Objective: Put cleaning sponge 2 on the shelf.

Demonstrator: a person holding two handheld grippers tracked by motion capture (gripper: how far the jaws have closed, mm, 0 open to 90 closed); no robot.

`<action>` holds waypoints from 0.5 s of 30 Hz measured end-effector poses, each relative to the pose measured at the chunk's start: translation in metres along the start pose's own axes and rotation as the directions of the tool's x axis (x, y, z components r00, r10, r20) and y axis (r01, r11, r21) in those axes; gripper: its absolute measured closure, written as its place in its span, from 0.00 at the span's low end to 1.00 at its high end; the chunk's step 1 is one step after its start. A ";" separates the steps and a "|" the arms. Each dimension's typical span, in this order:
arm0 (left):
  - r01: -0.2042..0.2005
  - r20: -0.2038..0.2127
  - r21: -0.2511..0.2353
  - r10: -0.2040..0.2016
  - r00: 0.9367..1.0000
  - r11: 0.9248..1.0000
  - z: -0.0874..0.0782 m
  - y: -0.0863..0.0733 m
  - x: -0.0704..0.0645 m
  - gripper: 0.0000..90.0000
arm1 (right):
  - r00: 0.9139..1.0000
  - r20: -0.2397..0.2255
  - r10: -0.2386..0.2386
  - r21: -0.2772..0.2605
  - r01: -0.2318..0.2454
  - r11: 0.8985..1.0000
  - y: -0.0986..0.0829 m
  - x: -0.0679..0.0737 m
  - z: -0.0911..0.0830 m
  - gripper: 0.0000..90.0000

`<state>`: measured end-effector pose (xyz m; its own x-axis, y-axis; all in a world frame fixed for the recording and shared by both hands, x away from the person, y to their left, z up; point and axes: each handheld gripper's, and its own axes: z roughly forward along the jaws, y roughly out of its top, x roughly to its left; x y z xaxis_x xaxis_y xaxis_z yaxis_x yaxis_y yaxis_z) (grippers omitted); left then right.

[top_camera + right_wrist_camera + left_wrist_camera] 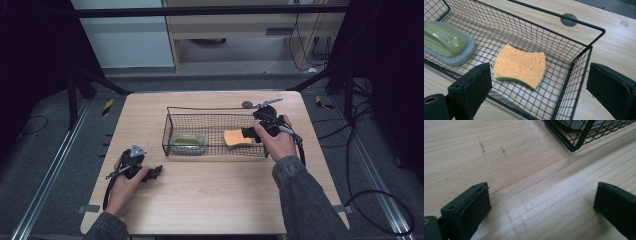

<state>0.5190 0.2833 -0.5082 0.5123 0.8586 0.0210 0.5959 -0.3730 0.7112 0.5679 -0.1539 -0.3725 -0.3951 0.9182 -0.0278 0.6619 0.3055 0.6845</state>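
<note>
one orange sponge (520,65), one green scrubber (445,41), one wire basket (584,47)

left claw (541,202): jaws wide apart | right claw (539,85): jaws wide apart

Green scrubber (445,42) and wire basket (584,62) cropped at the right gripper view's left edge.

High view dim overall, surroundings near black; pale wooden table (210,200) evenly lit from above, soft short shadows beside black wire basket (215,111). High view soft, low detail. Left gripper view: bright glare patch on wood grain between jaws, wood sharp, jaws close to lens slightly blurred. Right gripper view bright, orange sponge with green underside (520,65) crisp; mesh shadows faint, near jaws soft.
</note>
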 end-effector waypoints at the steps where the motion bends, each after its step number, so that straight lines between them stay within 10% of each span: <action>1: 0.000 0.000 0.000 0.000 1.000 1.000 0.000 0.000 0.000 0.00 | 1.000 0.001 -0.003 -0.004 0.003 1.000 -0.001 -0.001 -0.001 0.07; 15: -0.002 -0.001 0.000 0.002 1.000 1.000 0.000 0.000 0.000 0.00 | 0.997 0.033 -0.063 -0.082 0.066 0.994 -0.027 -0.022 -0.022 0.07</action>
<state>0.5189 0.2833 -0.5082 0.5125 0.8584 0.0230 0.5951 -0.3743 0.7111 0.5452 -0.1881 -0.3743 -0.4151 0.9048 -0.0952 0.5799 0.3438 0.7386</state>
